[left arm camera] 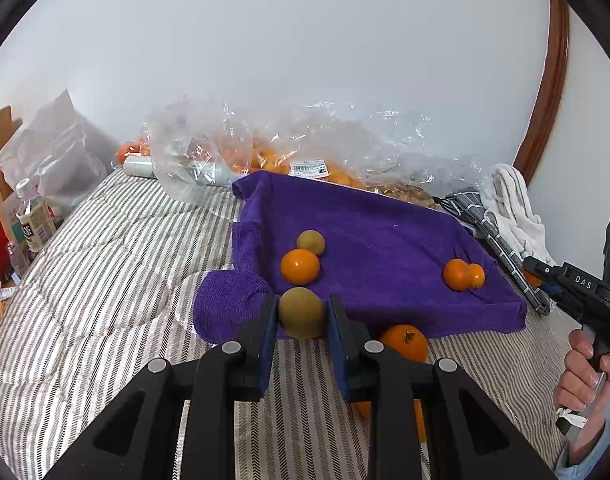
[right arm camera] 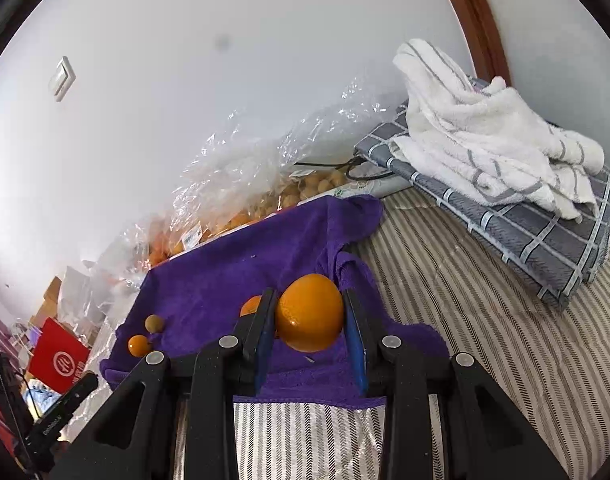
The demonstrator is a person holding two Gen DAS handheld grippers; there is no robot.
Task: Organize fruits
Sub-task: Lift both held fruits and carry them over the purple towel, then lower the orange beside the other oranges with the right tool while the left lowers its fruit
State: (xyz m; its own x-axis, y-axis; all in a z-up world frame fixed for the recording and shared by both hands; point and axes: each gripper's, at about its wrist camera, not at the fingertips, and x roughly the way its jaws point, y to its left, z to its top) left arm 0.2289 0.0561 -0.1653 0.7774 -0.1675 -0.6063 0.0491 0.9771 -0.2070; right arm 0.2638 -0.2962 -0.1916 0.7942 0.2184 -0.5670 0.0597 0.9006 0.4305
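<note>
My left gripper (left arm camera: 301,312) is shut on a brown-green round fruit (left arm camera: 301,314), held at the near-left edge of the purple towel (left arm camera: 385,240). On the towel lie an orange (left arm camera: 299,267) with another brown fruit (left arm camera: 310,242) behind it, and two oranges (left arm camera: 463,275) at the right. One more orange (left arm camera: 404,341) lies on the striped bedding under my left gripper. My right gripper (right arm camera: 310,316) is shut on an orange (right arm camera: 309,312) above the towel's near-right part (right arm camera: 241,276). Another orange (right arm camera: 251,306) peeks from behind its left finger.
Clear plastic bags of oranges (left arm camera: 265,152) and small round fruit (right arm camera: 305,192) lie along the wall behind the towel. A white towel (right arm camera: 485,128) on a grey checked cloth (right arm camera: 545,236) sits at the right. Bottles (left arm camera: 35,216) and a red bag (right arm camera: 59,362) stand at the left.
</note>
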